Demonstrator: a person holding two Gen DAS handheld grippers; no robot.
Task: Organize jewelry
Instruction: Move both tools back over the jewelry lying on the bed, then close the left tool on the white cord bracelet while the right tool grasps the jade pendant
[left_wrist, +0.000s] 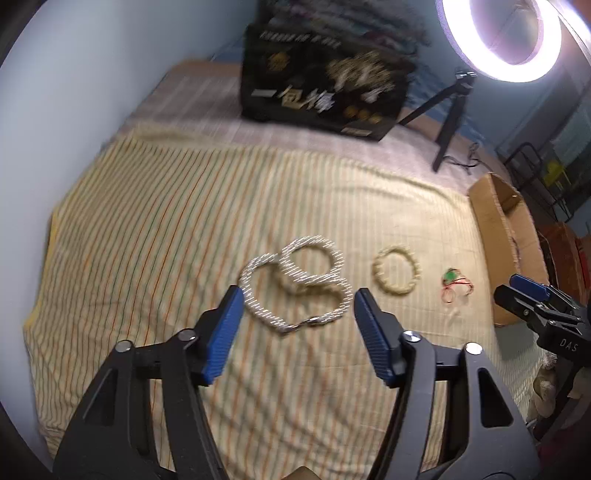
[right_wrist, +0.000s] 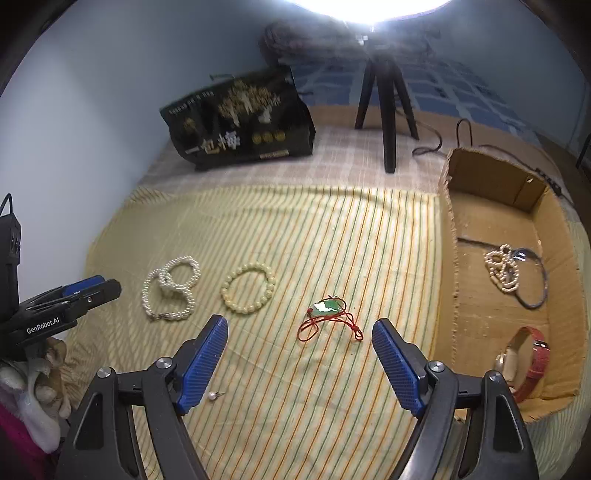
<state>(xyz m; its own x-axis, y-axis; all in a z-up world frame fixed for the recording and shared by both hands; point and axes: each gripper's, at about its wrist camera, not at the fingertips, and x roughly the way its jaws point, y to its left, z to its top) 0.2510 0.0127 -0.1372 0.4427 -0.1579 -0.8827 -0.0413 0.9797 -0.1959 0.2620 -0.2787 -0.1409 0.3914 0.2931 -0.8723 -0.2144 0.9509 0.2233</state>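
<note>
The left gripper (left_wrist: 297, 299), jaws apart and empty, frames the blurred, probably pearl necklace (left_wrist: 295, 284) just ahead; the right gripper (right_wrist: 299, 332), likewise unclenched, faces the pendant (right_wrist: 327, 306).

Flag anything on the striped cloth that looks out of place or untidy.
A small pearl earring lies alone near the cloth's front edge, apart from the other pieces. The pearl necklace is looped over itself in a tangle, and the green pendant has its red cord sprawled loose. The beaded bracelet lies neatly.

Green pendant on red cord (right_wrist: 328, 314) between wide-spread right hand-held gripper (right_wrist: 299, 326) fingers, on striped cloth (right_wrist: 314, 229).
</note>
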